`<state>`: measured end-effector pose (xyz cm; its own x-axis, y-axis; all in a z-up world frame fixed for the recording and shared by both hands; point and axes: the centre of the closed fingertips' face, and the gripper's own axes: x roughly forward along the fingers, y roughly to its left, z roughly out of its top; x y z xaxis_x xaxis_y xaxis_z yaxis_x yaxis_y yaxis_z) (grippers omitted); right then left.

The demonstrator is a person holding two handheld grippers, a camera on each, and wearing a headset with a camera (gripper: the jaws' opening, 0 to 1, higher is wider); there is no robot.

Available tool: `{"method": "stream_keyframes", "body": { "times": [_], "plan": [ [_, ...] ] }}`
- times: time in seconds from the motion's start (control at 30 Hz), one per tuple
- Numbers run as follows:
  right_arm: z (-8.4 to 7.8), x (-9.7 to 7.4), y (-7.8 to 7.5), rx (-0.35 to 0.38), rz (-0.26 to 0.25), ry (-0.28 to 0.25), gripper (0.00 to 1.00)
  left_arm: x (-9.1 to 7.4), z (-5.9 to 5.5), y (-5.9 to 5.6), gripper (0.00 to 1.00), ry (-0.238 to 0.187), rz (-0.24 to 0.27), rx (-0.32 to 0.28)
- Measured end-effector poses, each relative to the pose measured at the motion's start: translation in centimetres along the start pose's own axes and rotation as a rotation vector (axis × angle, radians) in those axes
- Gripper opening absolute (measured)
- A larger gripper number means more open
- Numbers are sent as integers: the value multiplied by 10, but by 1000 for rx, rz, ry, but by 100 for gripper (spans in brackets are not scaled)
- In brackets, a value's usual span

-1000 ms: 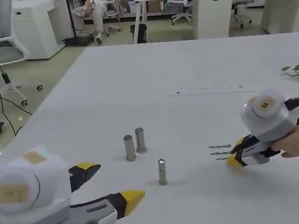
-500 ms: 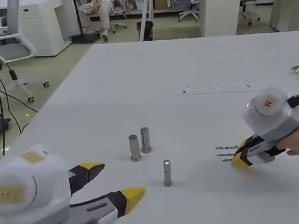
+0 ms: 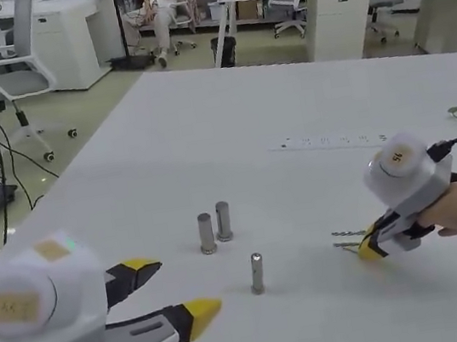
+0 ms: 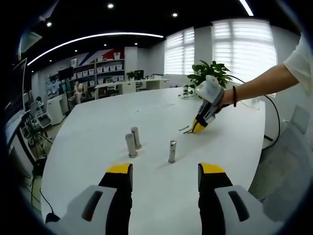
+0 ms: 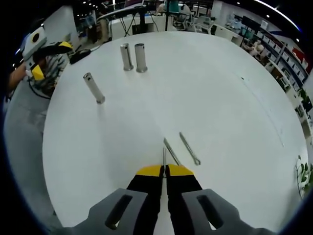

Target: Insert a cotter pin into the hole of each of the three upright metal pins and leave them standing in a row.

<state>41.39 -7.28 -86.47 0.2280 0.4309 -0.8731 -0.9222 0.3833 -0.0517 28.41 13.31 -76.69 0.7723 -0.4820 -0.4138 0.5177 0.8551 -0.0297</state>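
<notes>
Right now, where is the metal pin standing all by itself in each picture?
Head view: lone pin low in the middle, in front of the pair of pins.
Left gripper view: lone pin near the centre, right of the pair.
Right gripper view: lone pin upper left, below-left of the pair.
Shared landmark: the pair of pins.

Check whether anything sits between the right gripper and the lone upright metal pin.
Nothing visible does: bare table lies between the right gripper and the lone metal pin; the other two pins stand farther off.
</notes>
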Motion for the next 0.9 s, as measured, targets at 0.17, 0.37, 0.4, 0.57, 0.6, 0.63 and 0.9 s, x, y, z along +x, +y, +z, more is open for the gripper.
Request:
{"method": "stream_keyframes", "body": {
  "times": [0.17, 0.37, 0.4, 0.57, 0.6, 0.63, 0.9],
  "plan": [
    [1, 0, 0, -48, -15, 17, 2, 2, -3, 0, 52, 9, -1, -9],
    [0, 1, -2, -73, -6, 24, 2, 2, -2, 0, 52, 4, -5, -14],
    [0, 2, -3, -81, -7, 23, 2, 2, -1, -1, 52, 3, -6, -15],
    [5, -4, 1, -108, -7, -6, 1, 3, 1, -7, 52, 0, -18, -4],
    [7, -5, 3, -122, -10, -13, 1, 4, 2, -9, 51, 2, -22, -1],
    [8, -6, 3, -139, -16, -17, 1, 4, 2, -10, 51, 1, -24, 0],
    [26, -24, 28, -237, -30, -92, 1, 9, 8, -26, 48, 7, -69, 7]
  ]
}}
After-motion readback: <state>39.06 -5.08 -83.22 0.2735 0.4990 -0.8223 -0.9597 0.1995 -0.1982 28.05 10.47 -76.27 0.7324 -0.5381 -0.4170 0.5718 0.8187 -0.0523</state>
